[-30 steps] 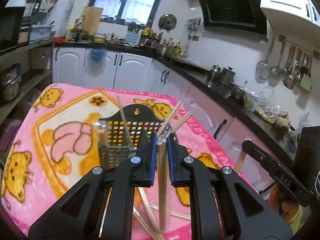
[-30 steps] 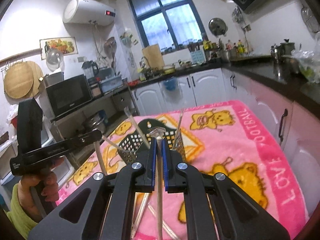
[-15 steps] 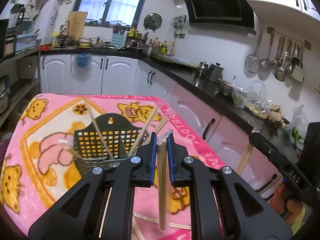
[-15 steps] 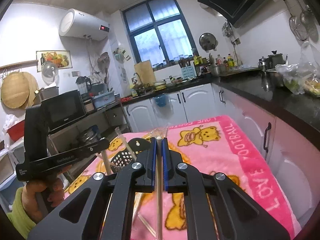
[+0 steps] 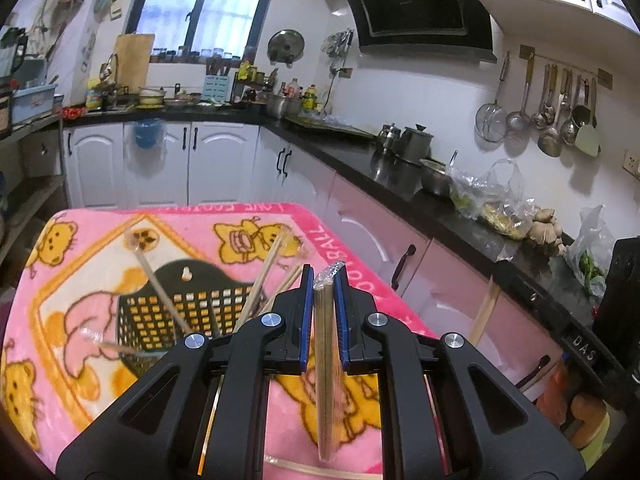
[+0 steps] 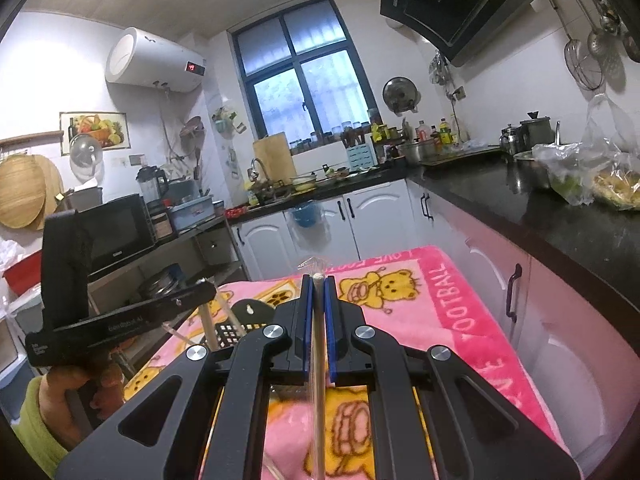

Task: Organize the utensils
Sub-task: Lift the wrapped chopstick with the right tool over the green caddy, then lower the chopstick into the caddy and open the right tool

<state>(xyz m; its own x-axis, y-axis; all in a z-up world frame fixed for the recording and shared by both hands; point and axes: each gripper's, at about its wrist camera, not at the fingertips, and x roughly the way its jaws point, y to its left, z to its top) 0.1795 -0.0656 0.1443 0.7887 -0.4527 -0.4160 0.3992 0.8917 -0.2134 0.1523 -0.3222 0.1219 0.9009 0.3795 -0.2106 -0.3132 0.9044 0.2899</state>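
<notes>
My left gripper (image 5: 323, 280) is shut on a plastic-wrapped pair of wooden chopsticks (image 5: 327, 360), held upright above the pink blanket. A black perforated utensil basket (image 5: 176, 312) stands to its left and a little ahead, with several wrapped chopsticks (image 5: 160, 284) leaning in it. My right gripper (image 6: 314, 286) is shut on another wrapped pair of chopsticks (image 6: 317, 380), raised over the table. The basket (image 6: 236, 330) shows low left in the right wrist view, partly hidden by the left gripper's body (image 6: 120, 320).
The table carries a pink bear-print blanket (image 5: 80, 264). Loose chopsticks (image 5: 312, 467) lie on it below the left gripper. A black counter with pots (image 5: 404, 148) and white cabinets (image 5: 208, 164) run behind and to the right.
Both grippers have risen and tilted up with their chopsticks. The basket now sits lower and further left in both views.
</notes>
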